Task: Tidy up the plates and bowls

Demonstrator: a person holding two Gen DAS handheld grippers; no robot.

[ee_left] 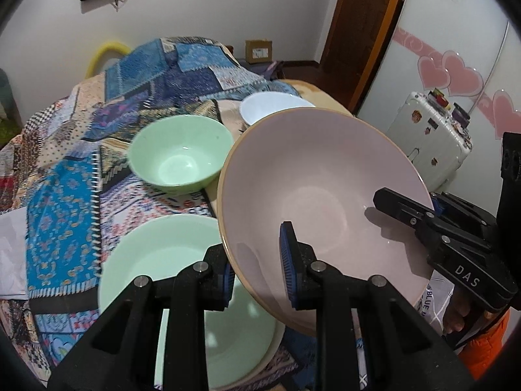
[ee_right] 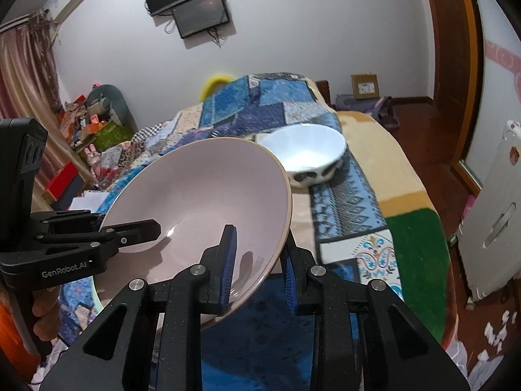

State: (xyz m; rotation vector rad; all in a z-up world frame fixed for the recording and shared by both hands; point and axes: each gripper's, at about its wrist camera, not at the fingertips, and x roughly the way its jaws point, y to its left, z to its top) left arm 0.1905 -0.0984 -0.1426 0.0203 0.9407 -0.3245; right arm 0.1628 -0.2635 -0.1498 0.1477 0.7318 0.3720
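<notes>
A large pink deep plate (ee_left: pixel 319 195) with a tan rim hangs tilted above the table, held by both grippers. My left gripper (ee_left: pixel 257 270) is shut on its near-left rim, one blue pad inside and one outside. My right gripper (ee_left: pixel 407 200) is shut on the opposite rim. In the right wrist view the pink plate (ee_right: pixel 208 195) fills the middle, with my right gripper (ee_right: pixel 259 270) clamped on its near edge and the left gripper (ee_right: pixel 127 224) on its left edge. Below lies a pale green plate (ee_left: pixel 156 260). A green bowl (ee_left: pixel 180 153) and a white bowl (ee_left: pixel 273 107) (ee_right: pixel 306 150) stand farther back.
A patchwork cloth (ee_left: pixel 62 202) covers the table, with a yellow chair back (ee_left: pixel 104 53) behind it. A white suitcase (ee_left: pixel 426 143) stands to the right by a wooden door (ee_left: pixel 368 32). Boxes and toys (ee_right: pixel 94 120) are piled at the left wall. Screens (ee_right: pixel 198 9) hang on the wall.
</notes>
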